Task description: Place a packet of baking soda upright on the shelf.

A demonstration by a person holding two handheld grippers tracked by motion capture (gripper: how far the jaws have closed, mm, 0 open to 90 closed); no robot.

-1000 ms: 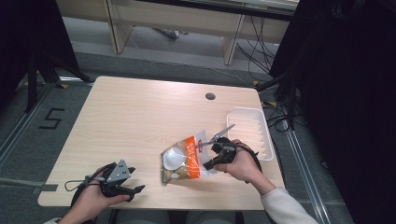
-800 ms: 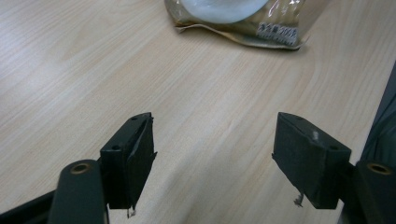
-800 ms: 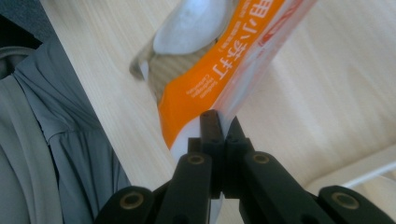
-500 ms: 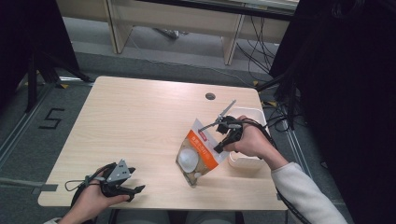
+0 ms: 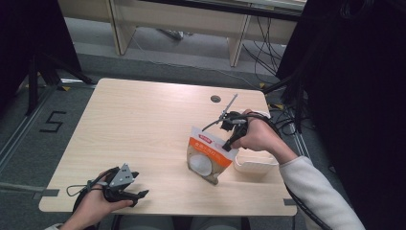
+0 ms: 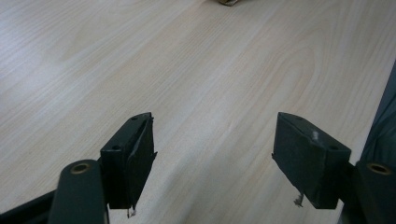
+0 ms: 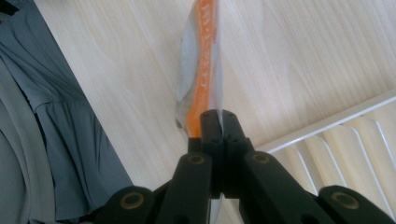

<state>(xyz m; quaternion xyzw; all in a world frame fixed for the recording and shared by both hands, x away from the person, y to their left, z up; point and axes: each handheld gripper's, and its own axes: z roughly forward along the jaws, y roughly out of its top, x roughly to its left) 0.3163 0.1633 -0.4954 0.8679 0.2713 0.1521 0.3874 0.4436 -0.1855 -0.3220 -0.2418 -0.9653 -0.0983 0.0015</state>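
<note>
An orange and white food pouch (image 5: 208,155) hangs in the air over the table's right front, beside the white tray (image 5: 253,165). My right gripper (image 5: 227,144) is shut on the pouch's upper edge and holds it up. In the right gripper view the closed jaws pinch the pouch (image 7: 201,70) edge-on, with the right gripper (image 7: 218,122) above the tray's slatted corner (image 7: 327,135). My left gripper (image 5: 139,194) rests at the table's front left, held by a hand. Its jaws stand wide apart in the left gripper view, with nothing between the left gripper (image 6: 215,161) fingertips but bare wood.
The wooden table (image 5: 143,124) has a round cable hole (image 5: 215,98) at the back right. The white tray sits at the right front edge. Desk legs and cables stand behind the table, and floor tape with a number lies at the left.
My right gripper has lifted the pouch off the table and carried it up and right, next to the tray. The left gripper has stayed in place.
</note>
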